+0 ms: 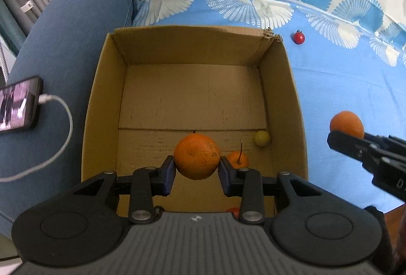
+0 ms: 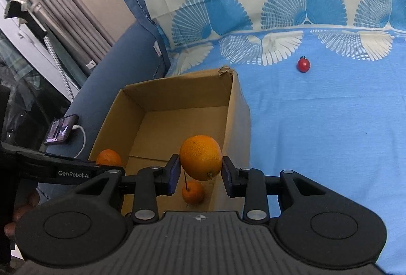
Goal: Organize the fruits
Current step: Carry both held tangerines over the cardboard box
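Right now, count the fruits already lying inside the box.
2: a small stemmed orange fruit and a yellow-green fruit, both near the box front right. A red patch below may be another.

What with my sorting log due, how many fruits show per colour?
Orange: 3 (left orange, right orange, small orange)
Yellow: 1 (yellow fruit)
Red: 1 (red fruit)
Total: 5; a red sliver beneath the left tongs is too hidden.
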### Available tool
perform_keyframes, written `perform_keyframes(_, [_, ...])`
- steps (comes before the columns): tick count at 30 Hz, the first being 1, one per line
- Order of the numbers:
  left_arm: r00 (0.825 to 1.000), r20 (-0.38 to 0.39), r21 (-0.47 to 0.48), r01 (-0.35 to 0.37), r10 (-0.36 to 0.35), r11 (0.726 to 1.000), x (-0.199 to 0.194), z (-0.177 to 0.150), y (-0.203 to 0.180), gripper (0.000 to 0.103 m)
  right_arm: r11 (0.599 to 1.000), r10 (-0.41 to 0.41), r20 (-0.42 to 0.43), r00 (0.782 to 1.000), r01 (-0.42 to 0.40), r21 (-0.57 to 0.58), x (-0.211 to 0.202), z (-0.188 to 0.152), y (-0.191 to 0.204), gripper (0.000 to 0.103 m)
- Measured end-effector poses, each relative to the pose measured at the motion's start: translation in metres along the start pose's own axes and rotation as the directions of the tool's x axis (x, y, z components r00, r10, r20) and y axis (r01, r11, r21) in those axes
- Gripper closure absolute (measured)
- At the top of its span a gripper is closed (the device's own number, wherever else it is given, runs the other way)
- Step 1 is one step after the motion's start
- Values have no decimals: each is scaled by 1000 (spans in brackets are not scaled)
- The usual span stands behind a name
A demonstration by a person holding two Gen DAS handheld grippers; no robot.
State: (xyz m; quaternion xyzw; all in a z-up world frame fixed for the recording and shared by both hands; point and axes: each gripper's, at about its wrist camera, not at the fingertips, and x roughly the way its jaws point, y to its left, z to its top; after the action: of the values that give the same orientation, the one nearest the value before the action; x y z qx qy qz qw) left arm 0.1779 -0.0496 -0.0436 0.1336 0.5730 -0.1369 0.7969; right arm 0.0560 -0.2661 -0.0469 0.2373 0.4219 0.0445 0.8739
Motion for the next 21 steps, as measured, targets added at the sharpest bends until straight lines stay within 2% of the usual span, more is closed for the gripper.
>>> perform_keyframes(10, [998,-56,30,-20,21,999,16,39,-1,63,1000,26,-66,997,-26,3,39,35,-5,67])
perform_keyframes(16, [995,-92,29,-27,30,999,28,46,-3,63,999,42,-101,994,-40,20,48,36,-10,67])
perform_keyframes(21, [996,-83,43,-22,25,999,24,44,-7,63,999,31,-101,994,-28,31,45,32,-12,67])
